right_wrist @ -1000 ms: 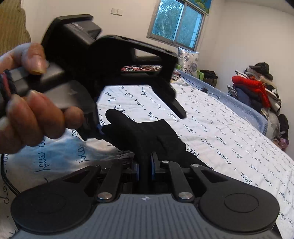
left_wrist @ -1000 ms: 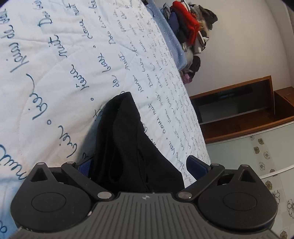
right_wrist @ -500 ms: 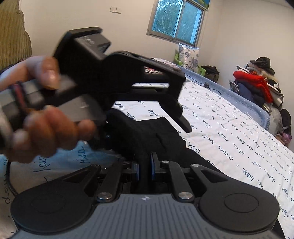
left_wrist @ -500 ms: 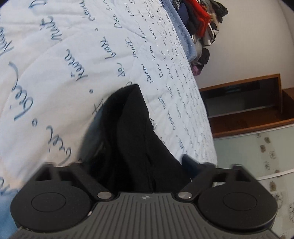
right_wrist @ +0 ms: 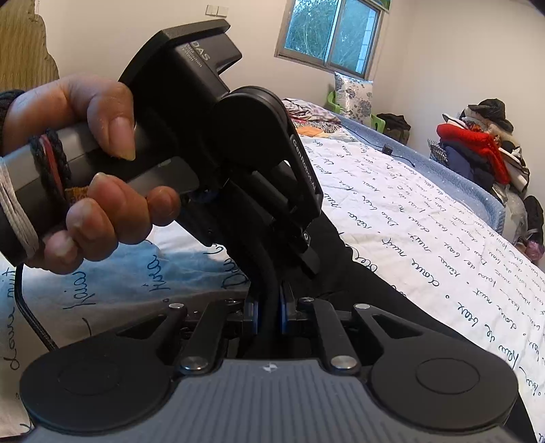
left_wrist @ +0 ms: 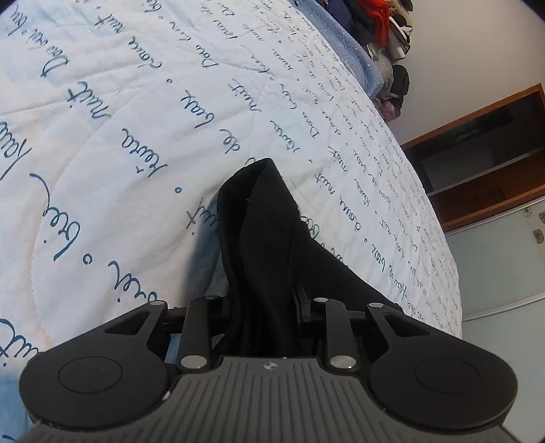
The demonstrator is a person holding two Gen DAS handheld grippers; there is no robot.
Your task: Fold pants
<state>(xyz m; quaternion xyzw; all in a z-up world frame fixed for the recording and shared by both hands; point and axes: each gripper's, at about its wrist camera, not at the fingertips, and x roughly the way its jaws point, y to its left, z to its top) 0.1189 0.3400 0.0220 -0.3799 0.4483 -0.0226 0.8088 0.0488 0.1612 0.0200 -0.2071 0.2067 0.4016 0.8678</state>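
Between the camera and pants point(right_wrist: 357, 272), the left gripper point(right_wrist: 308, 259) blocks the quilt point(right_wrist: 425, 218).

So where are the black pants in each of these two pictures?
Left wrist view: the black pants rise from the bottom centre, clamped in the left gripper.
Right wrist view: the pants lie at centre, pinched by the right gripper.
Shared landmark: the clothes pile beyond the quilt.

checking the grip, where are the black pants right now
The black pants lie bunched on the script-printed quilt, their near end pinched in both the left gripper and the right gripper.
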